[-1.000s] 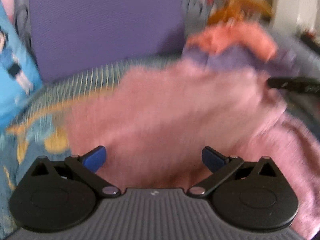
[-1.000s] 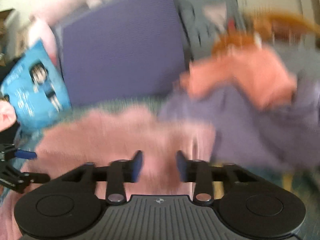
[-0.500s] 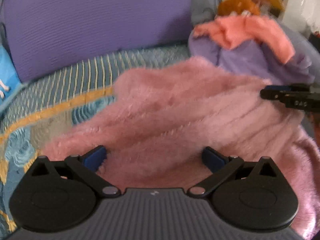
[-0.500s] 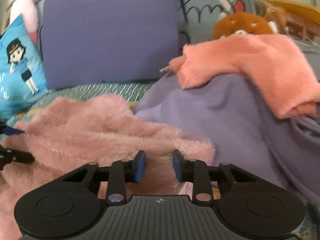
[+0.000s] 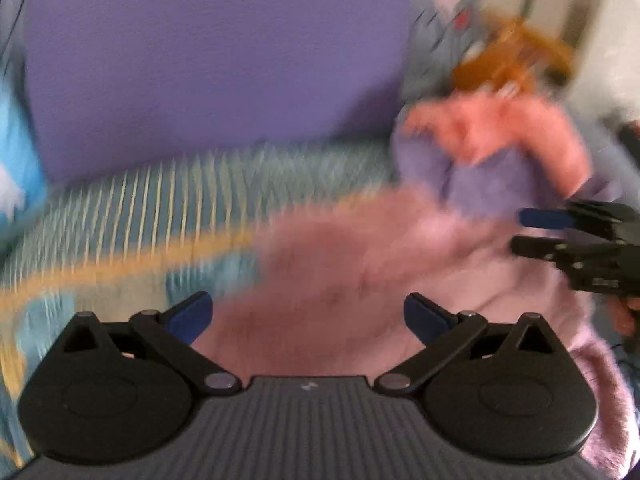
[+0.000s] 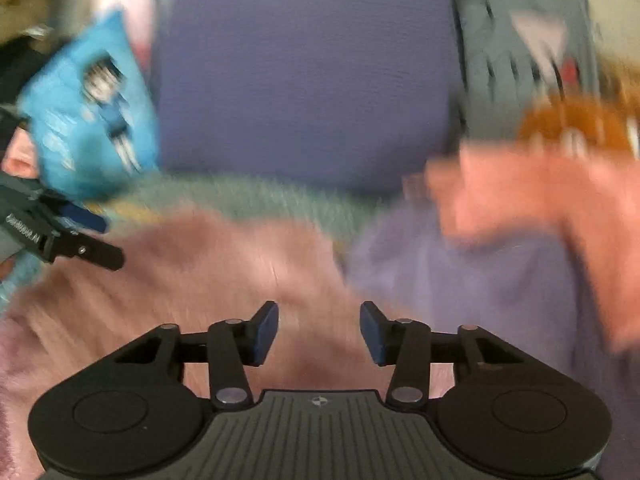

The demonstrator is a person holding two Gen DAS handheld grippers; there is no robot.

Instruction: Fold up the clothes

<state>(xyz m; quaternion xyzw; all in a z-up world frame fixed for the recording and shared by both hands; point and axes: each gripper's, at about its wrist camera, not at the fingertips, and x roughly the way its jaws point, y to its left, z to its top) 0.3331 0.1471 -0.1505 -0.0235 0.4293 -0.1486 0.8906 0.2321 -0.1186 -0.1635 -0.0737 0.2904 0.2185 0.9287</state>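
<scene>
A fluffy pink garment [image 5: 360, 280] lies spread on the patterned bed cover, blurred by motion. My left gripper [image 5: 306, 310] hovers over its near part, wide open with nothing between the fingers. My right gripper [image 6: 319, 320] is above the garment's [image 6: 200, 272] right edge, open, its pads apart with no cloth between them. Each gripper shows in the other's view: the right gripper [image 5: 532, 232] at the far right, the left gripper [image 6: 100, 236] at the far left.
A heap of lilac cloth [image 6: 480, 280] with a salmon fleece piece [image 6: 540, 200] on top lies right of the pink garment. Behind stand a purple cushion [image 5: 220, 60], a blue cartoon pillow [image 6: 92, 108] and an orange plush toy [image 5: 508, 60].
My right gripper's fingers, nearly shut at the pink garment's edge half a second ago, have spread apart. Both views swing and blur; the left gripper stays wide open.
</scene>
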